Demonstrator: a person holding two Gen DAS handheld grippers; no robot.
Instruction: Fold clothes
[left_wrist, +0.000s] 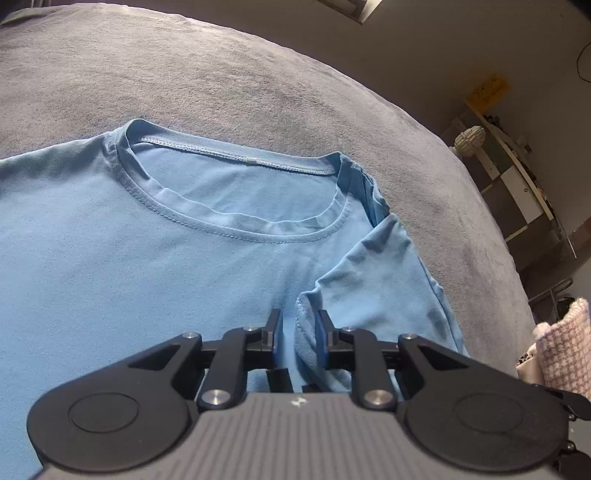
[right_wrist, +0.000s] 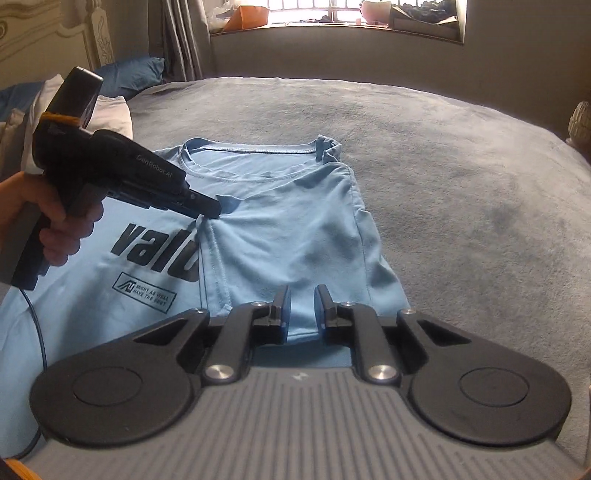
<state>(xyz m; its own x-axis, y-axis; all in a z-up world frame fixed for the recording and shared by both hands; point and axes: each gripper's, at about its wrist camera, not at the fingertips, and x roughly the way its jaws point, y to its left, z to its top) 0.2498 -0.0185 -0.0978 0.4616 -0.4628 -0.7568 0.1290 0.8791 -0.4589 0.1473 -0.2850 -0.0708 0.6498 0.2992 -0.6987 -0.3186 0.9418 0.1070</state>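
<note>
Both grippers hover jaws parted over a light-blue T-shirt (right_wrist: 280, 240): left gripper (left_wrist: 297, 325) at the folded-in sleeve's edge (left_wrist: 373, 280), right gripper (right_wrist: 302, 299) above the folded side. T-shirt lies on a grey bedspread (right_wrist: 461, 192).

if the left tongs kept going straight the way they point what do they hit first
Most likely the folded-over sleeve edge of the blue t-shirt, which lies between the open left tongs. Beyond it come the collar and the grey bedspread. Depth is unclear.
</note>
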